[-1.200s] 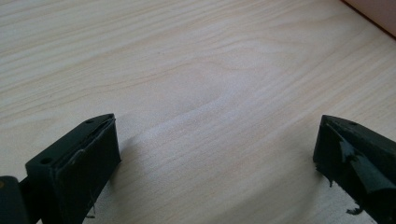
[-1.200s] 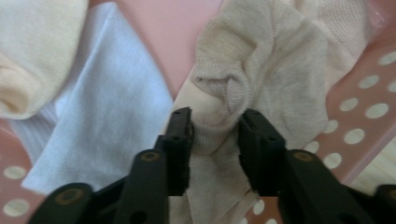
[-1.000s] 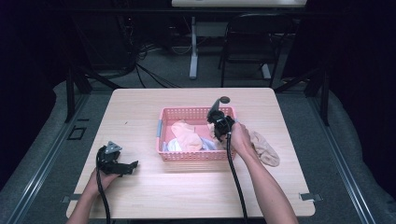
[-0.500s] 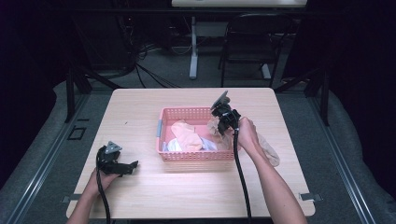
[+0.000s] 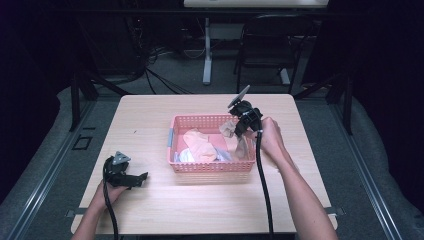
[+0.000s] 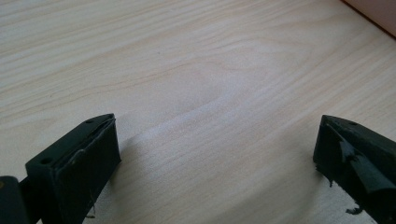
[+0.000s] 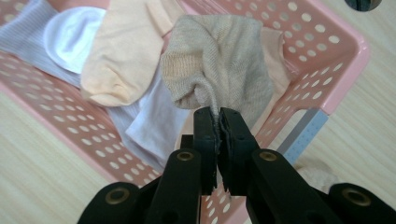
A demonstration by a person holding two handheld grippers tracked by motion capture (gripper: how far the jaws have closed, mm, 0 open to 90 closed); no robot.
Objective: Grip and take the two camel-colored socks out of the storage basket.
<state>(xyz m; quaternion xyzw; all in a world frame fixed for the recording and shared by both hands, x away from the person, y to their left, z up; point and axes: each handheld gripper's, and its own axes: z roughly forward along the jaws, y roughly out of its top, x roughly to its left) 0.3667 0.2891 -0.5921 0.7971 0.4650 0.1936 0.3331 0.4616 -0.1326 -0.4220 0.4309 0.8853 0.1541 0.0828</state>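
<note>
A pink perforated basket sits mid-table with several socks in it: a peach one, a white one and pale lavender ones. My right gripper is shut on a bunched beige sock, which hangs above the basket's right end. In the high view the right gripper tilts down over the basket's far right corner. My left gripper rests low on the table's near left, open, with bare wood between its jaws.
The wooden table has bare room left of and in front of the basket. A beige cloth lies on the table just outside the basket's right wall. A dark chair and cables stand beyond the far edge.
The right gripper has risen and moved slightly back, and the beige sock now hangs from it over the basket. The left gripper has stayed put.
</note>
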